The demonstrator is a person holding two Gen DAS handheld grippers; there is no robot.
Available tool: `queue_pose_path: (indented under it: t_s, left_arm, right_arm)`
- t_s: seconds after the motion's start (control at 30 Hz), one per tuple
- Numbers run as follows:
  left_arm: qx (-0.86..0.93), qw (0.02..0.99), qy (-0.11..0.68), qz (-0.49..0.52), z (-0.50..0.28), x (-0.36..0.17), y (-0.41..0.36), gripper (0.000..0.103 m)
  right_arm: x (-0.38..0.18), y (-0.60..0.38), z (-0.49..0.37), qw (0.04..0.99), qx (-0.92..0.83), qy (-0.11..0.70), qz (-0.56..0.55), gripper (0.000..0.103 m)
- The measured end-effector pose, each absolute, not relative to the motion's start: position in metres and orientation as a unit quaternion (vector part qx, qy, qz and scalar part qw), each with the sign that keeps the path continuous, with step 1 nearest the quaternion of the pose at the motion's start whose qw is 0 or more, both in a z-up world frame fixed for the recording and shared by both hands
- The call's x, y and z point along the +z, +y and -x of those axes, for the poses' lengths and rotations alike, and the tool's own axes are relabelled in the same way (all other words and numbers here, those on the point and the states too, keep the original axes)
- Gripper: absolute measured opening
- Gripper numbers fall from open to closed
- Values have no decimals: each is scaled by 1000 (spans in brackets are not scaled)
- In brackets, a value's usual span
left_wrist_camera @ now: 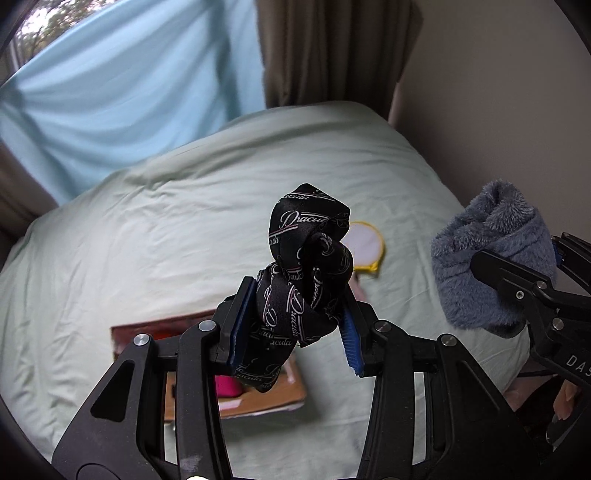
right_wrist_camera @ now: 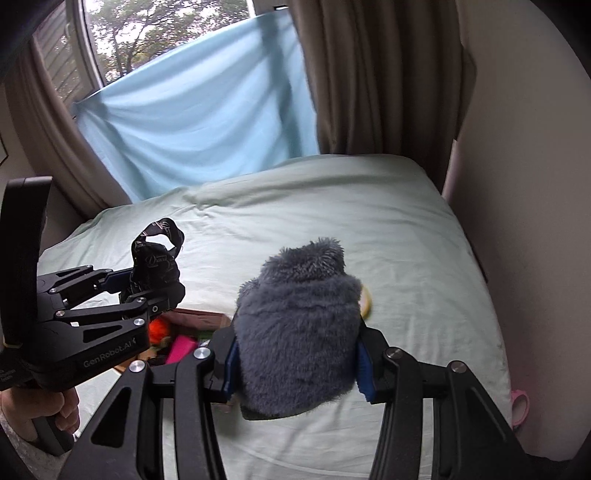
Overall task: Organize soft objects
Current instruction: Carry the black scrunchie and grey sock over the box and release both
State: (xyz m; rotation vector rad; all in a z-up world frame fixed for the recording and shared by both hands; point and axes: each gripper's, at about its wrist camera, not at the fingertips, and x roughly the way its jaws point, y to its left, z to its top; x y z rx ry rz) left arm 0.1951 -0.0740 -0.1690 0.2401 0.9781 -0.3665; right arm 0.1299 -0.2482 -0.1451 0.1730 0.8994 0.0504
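Satin-black cloth printed with white "Dracula" script (left_wrist_camera: 308, 273) sat bunched and knotted between the blue pads of the left gripper (left_wrist_camera: 293, 328), whose jaws were clenched on it, held up in the air above the bed. Below and slightly left of it lay an open cardboard box (left_wrist_camera: 258, 398) with a dark reddish flap, resting on the bedsheet; a pink item (left_wrist_camera: 227, 386) showed inside it, and the right wrist view also caught something orange (right_wrist_camera: 159, 328) in the box. The right gripper (right_wrist_camera: 295, 354) was clamped on a fluffy grey-blue fabric piece (right_wrist_camera: 299, 332), likewise lifted clear of the sheet, to the right of the black cloth and well apart from it.

Behind the black cloth, a round white pad with a yellow rim (left_wrist_camera: 364, 247) lay flat on the pale green bedsheet (left_wrist_camera: 129, 240). The sheet stretched wide and bare toward the far edge and to the left of the box. On the right the mattress edge ran close along a beige wall (right_wrist_camera: 524, 184), leaving only a narrow gap, where a pink object (right_wrist_camera: 520, 404) sat low beside the bed. At the far edge hung brown curtains (right_wrist_camera: 369, 74) and a light blue sheet (right_wrist_camera: 199, 110) stretched below the window (right_wrist_camera: 147, 33).
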Motion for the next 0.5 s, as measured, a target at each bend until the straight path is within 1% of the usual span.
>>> queue_pose_path:
  t_s: [0.23, 0.5]
  left_arm:
    - [-137, 865, 473, -93, -192, -170, 25, 39]
    - [-104, 855, 503, -77, -206, -206, 129, 39]
  right_arm:
    - [-144, -157, -137, 893, 65, 438, -76, 45]
    - [-172, -61, -158, 879, 95, 462, -73, 45]
